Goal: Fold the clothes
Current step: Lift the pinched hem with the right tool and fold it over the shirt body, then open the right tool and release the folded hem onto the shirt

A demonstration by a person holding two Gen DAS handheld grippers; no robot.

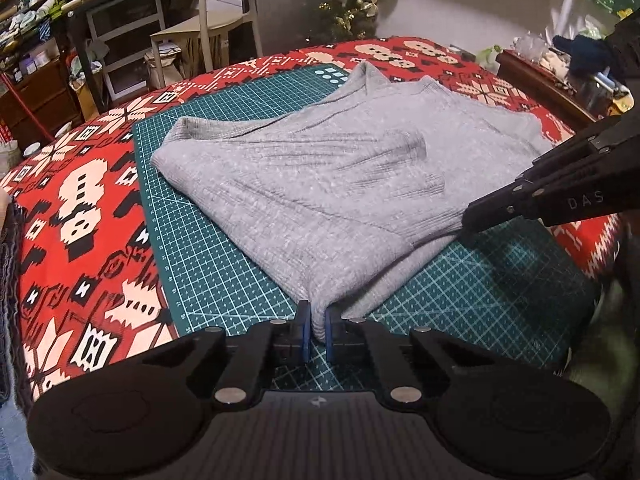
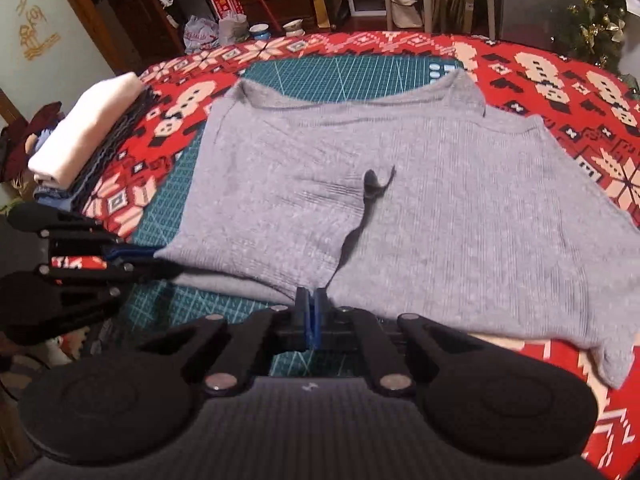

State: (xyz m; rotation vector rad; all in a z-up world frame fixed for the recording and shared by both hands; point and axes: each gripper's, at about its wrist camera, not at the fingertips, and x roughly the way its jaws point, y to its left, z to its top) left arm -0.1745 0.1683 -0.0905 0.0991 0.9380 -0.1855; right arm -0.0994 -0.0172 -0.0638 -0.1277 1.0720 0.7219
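Observation:
A grey ribbed sweater [image 1: 320, 184] lies spread on a green cutting mat [image 1: 200, 240], its sleeves folded in over the body. My left gripper [image 1: 318, 322] is shut on the near corner of the hem, with a fold of grey cloth pinched between its blue pads. My right gripper [image 1: 466, 226] comes in from the right and is closed on the hem further along. In the right wrist view the sweater [image 2: 400, 200] fills the mat [image 2: 320, 72]. There my right gripper [image 2: 313, 304] has its pads together at the near edge. My left gripper [image 2: 158, 259] holds the left corner.
A red patterned tablecloth [image 1: 80, 200] covers the table under the mat. A stack of folded clothes [image 2: 84, 132] sits at the table's left edge. Beyond the table stand a chair [image 1: 216, 12], shelves, a small decorated tree [image 1: 352, 0] and a cluttered wooden side table [image 1: 540, 76].

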